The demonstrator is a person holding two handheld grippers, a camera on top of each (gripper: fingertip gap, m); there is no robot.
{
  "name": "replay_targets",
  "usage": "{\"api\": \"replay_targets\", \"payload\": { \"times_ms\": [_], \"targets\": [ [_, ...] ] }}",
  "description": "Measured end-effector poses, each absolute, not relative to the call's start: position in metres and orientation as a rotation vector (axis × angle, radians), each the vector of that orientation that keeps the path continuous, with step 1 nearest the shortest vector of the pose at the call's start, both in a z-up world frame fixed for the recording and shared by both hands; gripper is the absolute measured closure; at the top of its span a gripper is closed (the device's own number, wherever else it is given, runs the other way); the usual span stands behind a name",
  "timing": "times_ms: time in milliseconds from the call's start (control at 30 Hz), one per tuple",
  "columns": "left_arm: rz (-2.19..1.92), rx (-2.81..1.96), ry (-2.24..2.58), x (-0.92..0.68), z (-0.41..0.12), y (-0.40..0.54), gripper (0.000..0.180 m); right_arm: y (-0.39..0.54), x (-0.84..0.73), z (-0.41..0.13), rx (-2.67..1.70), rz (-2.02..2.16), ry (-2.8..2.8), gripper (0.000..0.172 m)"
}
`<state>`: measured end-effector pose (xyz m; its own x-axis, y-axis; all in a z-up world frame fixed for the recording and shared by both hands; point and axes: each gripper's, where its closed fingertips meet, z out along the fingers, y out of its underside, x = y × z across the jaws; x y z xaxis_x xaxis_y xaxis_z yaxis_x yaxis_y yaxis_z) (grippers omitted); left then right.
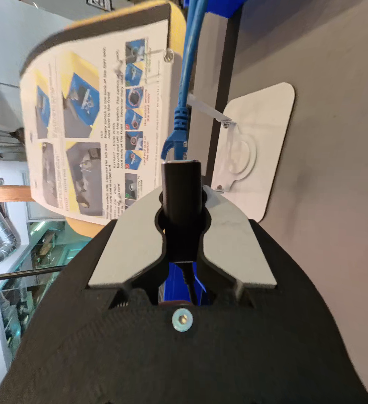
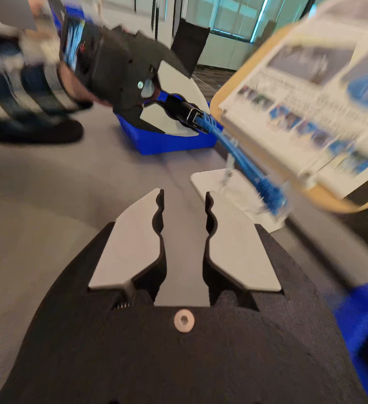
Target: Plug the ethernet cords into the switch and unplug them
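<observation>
**Black switch pinched in the left fingers, right fingers spread and bare**

Grey-faced fingers [image 2: 135,236] of the right gripper [image 2: 184,194] stand well apart, with only the grey table [image 2: 47,207] showing in the gap between them; nothing is touched. Just beyond their right tip sits a white stand base [image 2: 213,185], and above it hangs the loose end of a blue ethernet cord [image 2: 270,196], blurred, near the right fingertip but apart from it.

On the other side, the left gripper [image 1: 182,192] has its fingers [image 1: 135,229] closed against a small black switch [image 1: 182,196], which sits in the notch between the pads and juts out past their tips. A black lead [image 1: 189,284] leaves its near end. The blue cord's plug [image 1: 178,135] meets the far end of the switch; the right wrist view shows it seated in the port.

Farther off stand a blue bin [image 2: 167,142], under the left gripper, and a printed instruction sheet [image 1: 91,120] on a board.
</observation>
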<state>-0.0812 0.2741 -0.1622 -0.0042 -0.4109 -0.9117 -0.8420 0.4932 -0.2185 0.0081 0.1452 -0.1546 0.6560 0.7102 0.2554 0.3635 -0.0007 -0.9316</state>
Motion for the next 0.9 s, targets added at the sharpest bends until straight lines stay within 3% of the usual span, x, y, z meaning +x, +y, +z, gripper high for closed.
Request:
{"api": "replay_targets", "payload": {
  "times_ms": [300, 567, 900],
  "targets": [
    [0.52, -1.068, 1.703, -0.061, -0.13, 0.249, 0.154, 0.179, -0.02, -0.1, -1.274, -0.324, -1.292, 0.145],
    [0.516, -0.97, 1.722, -0.049, -0.101, 0.231, 0.154, 0.18, -0.03, -0.083, -1.108, -0.453, -1.42, 0.14],
    [0.509, -0.936, 1.716, -0.04, -0.087, 0.211, 0.154, 0.173, -0.033, -0.069, -1.051, -0.529, -1.484, 0.15]
  ]
}}
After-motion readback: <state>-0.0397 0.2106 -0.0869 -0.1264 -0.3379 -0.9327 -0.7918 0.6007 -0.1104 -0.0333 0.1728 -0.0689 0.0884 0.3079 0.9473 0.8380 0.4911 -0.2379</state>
